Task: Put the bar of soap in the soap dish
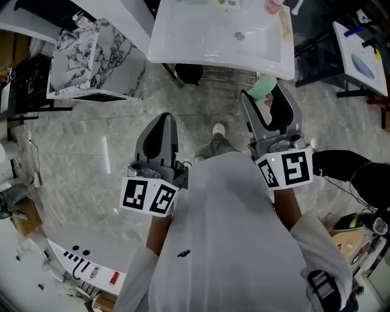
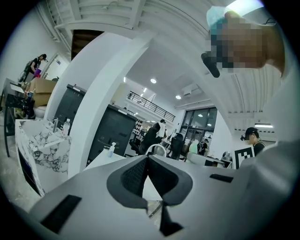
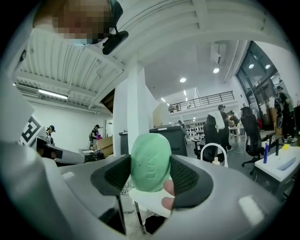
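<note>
Carrying stage, by the look of it. Grips the green bar of soap (image 3: 150, 161) in the right claw (image 3: 150, 176), clamped on both sides, with the rounded top standing above the pads. Holds it in the air over the floor (image 1: 91, 152), just short of the front edge of the white sink (image 1: 183, 42). Shows the left claw (image 2: 146, 164) closed on nothing, tips meeting, low at the person's left and well apart from the soap.

To do this step well:

- Find the soap dish before moving in. Possibly the small pinkish thing (image 1: 272, 6) at the far rim of the basin, but too cropped to tell.
- Carry the bar steadily and without hurry, squeeze unchanged. Probably slick, so likely to squirt out if pinched harder or tipped.
- Bring it right over the dish, turn a broad face downward, and lower until resting or nearly so.
- Open gently and only a little, then lift straight up so as not to drag the bar out again.
- Hold the left claw clear of the basin, or use it to steady the dish if that seems inclined to slide.
</note>
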A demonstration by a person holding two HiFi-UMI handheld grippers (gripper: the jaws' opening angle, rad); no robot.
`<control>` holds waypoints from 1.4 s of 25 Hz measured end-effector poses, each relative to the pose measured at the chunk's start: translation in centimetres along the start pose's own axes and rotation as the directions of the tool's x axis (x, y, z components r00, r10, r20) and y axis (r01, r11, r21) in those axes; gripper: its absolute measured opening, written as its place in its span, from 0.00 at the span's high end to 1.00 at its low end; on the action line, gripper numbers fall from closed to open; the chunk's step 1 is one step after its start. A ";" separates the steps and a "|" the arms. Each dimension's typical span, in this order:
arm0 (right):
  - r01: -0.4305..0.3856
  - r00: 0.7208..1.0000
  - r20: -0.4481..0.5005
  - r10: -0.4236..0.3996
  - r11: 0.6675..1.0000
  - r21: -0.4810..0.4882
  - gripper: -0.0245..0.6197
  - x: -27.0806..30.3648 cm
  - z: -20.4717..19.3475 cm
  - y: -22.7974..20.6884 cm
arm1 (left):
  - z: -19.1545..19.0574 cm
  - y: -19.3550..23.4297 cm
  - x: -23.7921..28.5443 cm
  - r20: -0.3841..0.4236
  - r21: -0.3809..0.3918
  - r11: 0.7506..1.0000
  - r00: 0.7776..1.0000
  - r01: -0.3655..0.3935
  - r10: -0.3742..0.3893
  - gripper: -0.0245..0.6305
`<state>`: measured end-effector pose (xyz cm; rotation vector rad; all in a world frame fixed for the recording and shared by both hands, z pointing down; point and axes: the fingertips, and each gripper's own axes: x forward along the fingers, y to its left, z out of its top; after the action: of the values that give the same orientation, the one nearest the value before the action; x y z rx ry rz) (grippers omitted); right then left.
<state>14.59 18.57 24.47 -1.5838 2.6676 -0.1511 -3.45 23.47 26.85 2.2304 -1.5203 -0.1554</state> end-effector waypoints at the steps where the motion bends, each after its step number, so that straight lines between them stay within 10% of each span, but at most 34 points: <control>1: -0.002 1.000 0.003 0.002 1.000 -0.001 0.53 0.5 0.1 -0.7 | 0.2 -0.1 0.9 0.003 0.004 1.000 1.000 -0.002 0.002 0.95; 19: -0.052 0.998 0.022 0.052 0.998 0.025 0.53 6.6 0.3 -8.1 | 0.8 -1.7 9.2 0.007 0.018 0.997 0.998 -0.069 0.069 0.95; 35: -0.016 1.000 -0.015 0.016 1.000 0.002 0.53 11.8 0.0 -8.4 | 2.3 0.4 15.4 -0.030 -0.004 0.999 0.999 0.036 -0.036 0.95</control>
<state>16.26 4.27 25.52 -1.5669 2.6892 -0.1659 1.48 8.73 27.19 2.2481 -1.4642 -0.1349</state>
